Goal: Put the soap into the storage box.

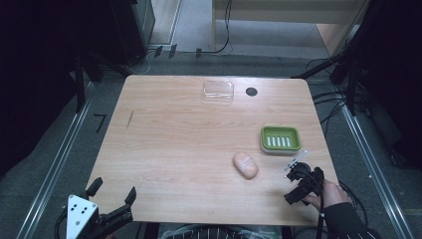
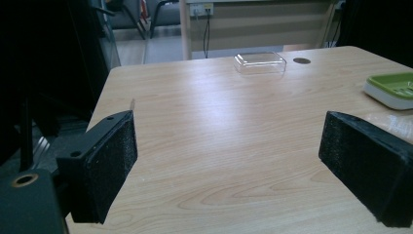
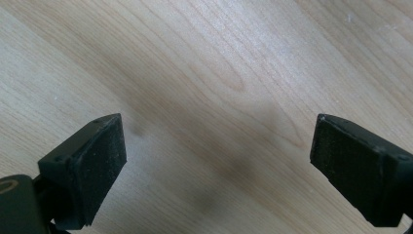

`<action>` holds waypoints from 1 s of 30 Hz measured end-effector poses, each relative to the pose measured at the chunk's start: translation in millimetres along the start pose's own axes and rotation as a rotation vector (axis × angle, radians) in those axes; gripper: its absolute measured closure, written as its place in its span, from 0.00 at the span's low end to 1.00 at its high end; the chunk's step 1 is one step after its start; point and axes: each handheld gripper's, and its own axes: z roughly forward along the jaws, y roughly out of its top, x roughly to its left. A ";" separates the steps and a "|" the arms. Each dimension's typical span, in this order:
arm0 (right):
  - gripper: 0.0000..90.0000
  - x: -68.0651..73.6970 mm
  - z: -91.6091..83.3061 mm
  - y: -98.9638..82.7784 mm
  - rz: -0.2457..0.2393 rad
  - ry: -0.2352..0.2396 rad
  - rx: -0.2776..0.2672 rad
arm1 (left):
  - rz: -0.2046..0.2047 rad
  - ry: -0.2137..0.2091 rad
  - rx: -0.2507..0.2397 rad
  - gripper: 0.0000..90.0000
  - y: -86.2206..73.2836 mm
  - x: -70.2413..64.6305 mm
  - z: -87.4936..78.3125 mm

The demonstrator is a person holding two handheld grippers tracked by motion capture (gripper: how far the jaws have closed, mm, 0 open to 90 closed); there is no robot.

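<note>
A pale pink bar of soap point(image 1: 245, 165) lies on the wooden table point(image 1: 189, 144), right of centre. Behind it to the right sits a green slotted soap dish point(image 1: 280, 138) on a white base, also at the right edge of the left gripper view point(image 2: 393, 90). A clear plastic lid point(image 1: 218, 91) point(image 2: 259, 62) rests near the far edge. My left gripper point(image 1: 113, 191) point(image 2: 226, 168) hovers open at the near left corner, empty. My right gripper point(image 1: 298, 184) point(image 3: 216, 170), held by a hand point(image 1: 332, 195), points down at bare wood near the right front edge, open and empty.
A small dark round hole point(image 1: 251, 91) point(image 2: 302, 61) lies beside the clear lid. Grey floor with metal rails point(image 1: 54, 164) flanks the table. Cables and dark stands point(image 1: 348, 74) crowd the far right. Bare wood stretches across the table's left and middle.
</note>
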 end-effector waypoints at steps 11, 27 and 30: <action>0.03 4.8 -2.5 5.7 -0.031 -0.011 -0.009 | -0.014 0.016 0.007 0.08 -0.6 1.7 -0.6; 0.00 16.3 -6.8 22.1 -0.085 -0.003 -0.041 | 0.000 0.026 0.019 0.08 -1.9 1.6 -3.6; 0.00 20.1 -8.6 28.6 -0.094 0.002 -0.038 | -0.031 0.035 0.005 0.08 -3.3 5.8 -6.5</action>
